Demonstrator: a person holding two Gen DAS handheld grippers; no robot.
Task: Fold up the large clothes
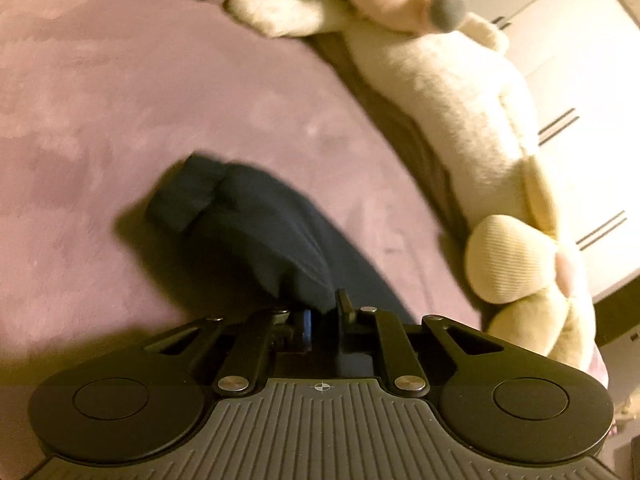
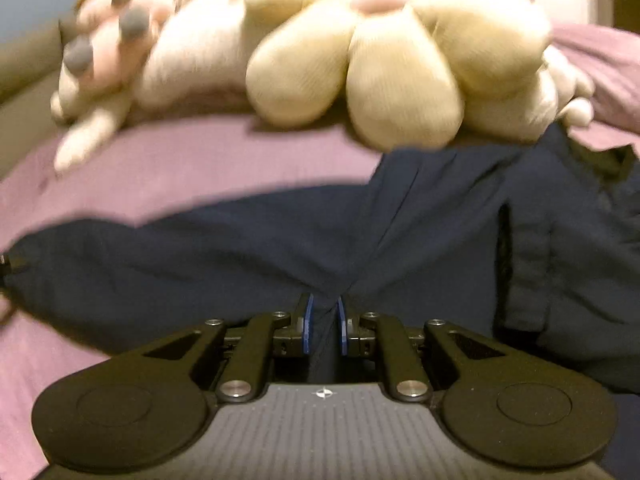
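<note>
Purple bedding (image 1: 140, 92) covers the bed, with a cream plush toy (image 1: 460, 92) lying along its far edge. Spread across the bedding near that toy is a dark navy garment (image 2: 248, 248). Both grippers pinch its fabric: the left gripper (image 1: 322, 314) is clenched on 1 bunched end, the right gripper (image 2: 323, 322) on a fold.

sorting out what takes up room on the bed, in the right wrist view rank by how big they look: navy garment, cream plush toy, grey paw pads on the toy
1. navy garment, widest spread, though nearest the camera, which inflates it
2. cream plush toy, close behind; farther back, so true order against the garment is unsure
3. grey paw pads, clearly smallest
</note>
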